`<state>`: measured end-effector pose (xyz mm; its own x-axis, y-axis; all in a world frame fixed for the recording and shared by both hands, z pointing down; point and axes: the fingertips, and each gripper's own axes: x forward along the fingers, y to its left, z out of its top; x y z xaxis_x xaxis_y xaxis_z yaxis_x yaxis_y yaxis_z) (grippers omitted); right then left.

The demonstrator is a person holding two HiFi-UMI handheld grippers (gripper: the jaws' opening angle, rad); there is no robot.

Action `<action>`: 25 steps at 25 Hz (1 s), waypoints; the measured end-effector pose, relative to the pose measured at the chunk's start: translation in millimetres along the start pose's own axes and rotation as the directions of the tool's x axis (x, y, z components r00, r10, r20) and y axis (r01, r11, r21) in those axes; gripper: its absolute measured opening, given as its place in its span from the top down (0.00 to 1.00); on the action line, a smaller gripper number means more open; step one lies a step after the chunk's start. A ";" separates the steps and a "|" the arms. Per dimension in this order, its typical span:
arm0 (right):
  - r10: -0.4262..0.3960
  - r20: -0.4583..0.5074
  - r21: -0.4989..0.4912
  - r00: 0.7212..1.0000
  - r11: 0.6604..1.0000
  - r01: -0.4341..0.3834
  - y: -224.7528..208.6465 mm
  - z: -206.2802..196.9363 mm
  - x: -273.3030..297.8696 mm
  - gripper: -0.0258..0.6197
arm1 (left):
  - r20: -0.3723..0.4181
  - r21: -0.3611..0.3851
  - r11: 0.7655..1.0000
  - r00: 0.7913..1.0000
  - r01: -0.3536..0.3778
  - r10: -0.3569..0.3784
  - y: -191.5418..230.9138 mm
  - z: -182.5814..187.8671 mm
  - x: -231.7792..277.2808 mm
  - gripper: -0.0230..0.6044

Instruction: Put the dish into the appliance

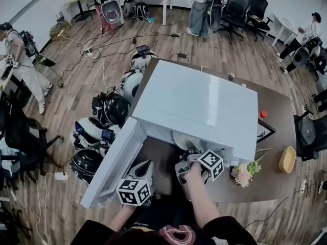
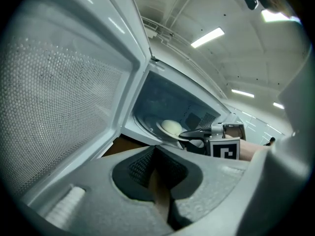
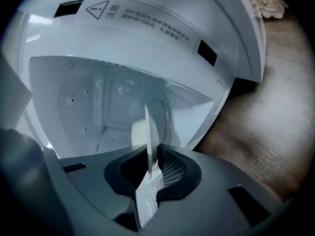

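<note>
Right gripper (image 3: pixel 150 156) pinches dish (image 3: pixel 152 136) rim inside microwave (image 3: pixel 147 31). Left gripper (image 2: pixel 156 156), at its 7 o'clock, closed, empty. Pale lump (image 3: pixel 139 132) on dish unidentifiable.

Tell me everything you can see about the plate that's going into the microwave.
The plate is thin, white and glossy, like ceramic. The right hand-held gripper pinches its rim, so the right gripper view shows it edge-on. It is held roughly level inside the open microwave, carrying a pale rounded lump of food. Whether its underside touches the turntable cannot be told.
</note>
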<state>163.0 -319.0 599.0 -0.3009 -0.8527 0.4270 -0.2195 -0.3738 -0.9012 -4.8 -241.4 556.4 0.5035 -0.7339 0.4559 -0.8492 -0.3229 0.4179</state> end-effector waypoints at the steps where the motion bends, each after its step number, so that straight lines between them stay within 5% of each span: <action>1: 0.000 0.000 0.001 1.000 1.000 0.000 0.4 0.8 2.1 0.88 | -0.001 0.000 1.000 1.000 -0.001 0.001 0.6 0.1 0.0 0.95; 16: 0.019 0.034 -0.060 0.999 0.998 -0.016 5.3 8.5 21.0 0.89 | 0.012 0.066 0.997 1.000 0.028 -0.029 -8.4 9.4 -2.4 0.95; 25: 0.002 0.091 -0.234 0.996 0.972 0.019 4.8 26.8 24.3 0.89 | 0.028 0.081 0.996 0.999 0.029 -0.031 -9.3 12.9 -5.6 0.95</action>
<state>179.5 -351.3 603.1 -0.2155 -0.8834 0.4162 -0.4359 -0.2943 -0.8505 -1.8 -242.0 539.8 0.5251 -0.7401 0.4200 -0.8443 -0.3913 0.3660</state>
